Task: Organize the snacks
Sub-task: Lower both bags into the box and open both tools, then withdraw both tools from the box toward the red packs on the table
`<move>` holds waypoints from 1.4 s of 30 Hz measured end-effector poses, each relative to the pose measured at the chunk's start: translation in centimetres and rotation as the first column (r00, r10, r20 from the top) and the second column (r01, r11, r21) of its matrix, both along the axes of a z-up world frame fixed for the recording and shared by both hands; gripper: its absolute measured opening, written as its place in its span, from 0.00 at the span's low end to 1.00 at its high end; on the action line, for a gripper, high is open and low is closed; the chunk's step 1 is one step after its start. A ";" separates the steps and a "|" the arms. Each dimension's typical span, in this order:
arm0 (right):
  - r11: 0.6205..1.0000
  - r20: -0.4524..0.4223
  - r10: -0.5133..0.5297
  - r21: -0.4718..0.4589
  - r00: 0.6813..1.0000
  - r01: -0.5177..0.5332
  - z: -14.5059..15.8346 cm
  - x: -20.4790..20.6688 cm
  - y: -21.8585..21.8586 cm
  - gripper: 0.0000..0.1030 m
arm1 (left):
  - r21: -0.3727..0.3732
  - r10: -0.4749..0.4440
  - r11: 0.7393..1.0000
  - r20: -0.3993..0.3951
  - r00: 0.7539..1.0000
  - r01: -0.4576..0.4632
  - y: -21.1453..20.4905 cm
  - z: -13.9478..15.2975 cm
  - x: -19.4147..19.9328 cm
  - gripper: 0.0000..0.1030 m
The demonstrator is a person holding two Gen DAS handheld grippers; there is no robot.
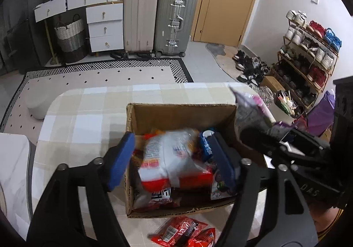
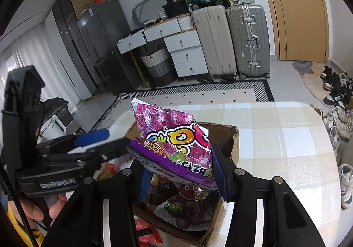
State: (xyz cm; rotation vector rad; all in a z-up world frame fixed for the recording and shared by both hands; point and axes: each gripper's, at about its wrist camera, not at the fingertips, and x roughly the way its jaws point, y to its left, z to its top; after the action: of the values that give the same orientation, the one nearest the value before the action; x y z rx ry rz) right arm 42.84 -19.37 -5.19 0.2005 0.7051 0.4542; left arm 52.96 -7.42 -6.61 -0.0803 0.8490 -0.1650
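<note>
Cardboard, glossy foil and matt plastic

The brown corrugated cardboard box (image 1: 181, 114) looks matt with rough torn edges; the purple grape-print snack bag (image 2: 174, 136) and red-and-white snack packet (image 1: 169, 154) are glossy film; the checked beige tablecloth (image 2: 275, 136) looks smooth.

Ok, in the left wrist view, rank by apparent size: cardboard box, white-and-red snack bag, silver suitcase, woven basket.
1. cardboard box, nearest the camera
2. silver suitcase
3. white-and-red snack bag, blurred; close to the suitcase, so that order is unsure
4. woven basket
</note>
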 end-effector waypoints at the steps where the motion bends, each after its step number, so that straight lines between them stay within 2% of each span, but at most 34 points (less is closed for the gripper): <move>1: 1.000 -0.007 0.002 -0.003 1.000 -0.002 -0.2 0.1 0.1 0.47 | -0.002 0.001 1.000 0.002 1.000 -0.001 0.1 0.0 -0.1 0.72; 6: 1.000 -0.049 0.016 -0.023 0.999 -0.017 -1.3 0.3 1.0 0.47 | -0.006 0.012 1.000 0.015 1.000 -0.012 0.9 0.9 -2.2 0.73; 10: 0.998 -0.051 0.010 -0.058 0.999 -0.013 -1.3 -0.2 1.3 0.52 | -0.004 0.018 1.000 0.024 1.000 -0.018 2.5 2.3 -4.4 0.73; 14: 0.996 -0.018 0.002 -0.090 1.000 -0.003 -0.4 -1.1 1.3 0.55 | 0.001 0.032 0.999 0.033 0.999 -0.032 3.0 3.8 -6.4 0.74; 20: 0.999 0.034 -0.022 -0.047 0.999 0.023 2.5 -3.9 0.2 0.56 | 0.009 0.035 0.999 0.058 0.998 -0.035 3.1 6.6 -10.5 0.76; 24: 0.999 0.082 -0.030 -0.008 0.996 0.031 5.3 -7.1 -0.6 0.65 | 0.018 0.036 0.999 0.086 0.996 -0.037 2.8 8.6 -13.6 0.77; 26: 1.000 0.113 -0.031 0.009 0.993 0.030 6.6 -8.8 -0.9 0.66 | 0.018 0.037 0.999 0.106 0.994 -0.040 2.6 9.7 -15.6 0.78; 29: 1.000 0.166 -0.023 0.025 0.986 0.019 8.5 -12.3 -1.0 0.68 | 0.021 0.034 0.999 0.131 0.991 -0.037 2.3 11.2 -18.7 0.78; 33: 0.997 0.248 -0.047 0.067 0.968 0.031 10.4 -17.8 -1.4 0.77 | 0.022 0.032 0.999 0.160 0.987 -0.036 1.8 13.0 -22.9 0.79; 34: 0.996 0.262 -0.059 0.084 0.963 0.038 10.4 -19.2 -1.7 0.83 | 0.021 0.033 0.999 0.169 0.985 -0.038 1.7 13.3 -23.8 0.79; 35: 0.994 0.273 -0.064 0.100 0.960 0.038 10.4 -20.6 -1.8 0.84 | 0.020 0.038 0.999 0.180 0.983 -0.043 1.6 13.7 -25.0 0.80; 42: 0.990 0.285 -0.080 0.138 0.955 0.042 9.1 -27.6 -2.4 0.89 | -0.009 0.057 0.998 0.242 0.969 -0.056 2.0 15.4 -33.7 0.82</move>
State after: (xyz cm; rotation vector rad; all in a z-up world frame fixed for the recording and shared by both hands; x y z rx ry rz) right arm 15.24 -21.75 3.89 0.2722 0.3797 0.4599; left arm 19.25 -5.41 8.84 -0.0843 0.6021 -0.1193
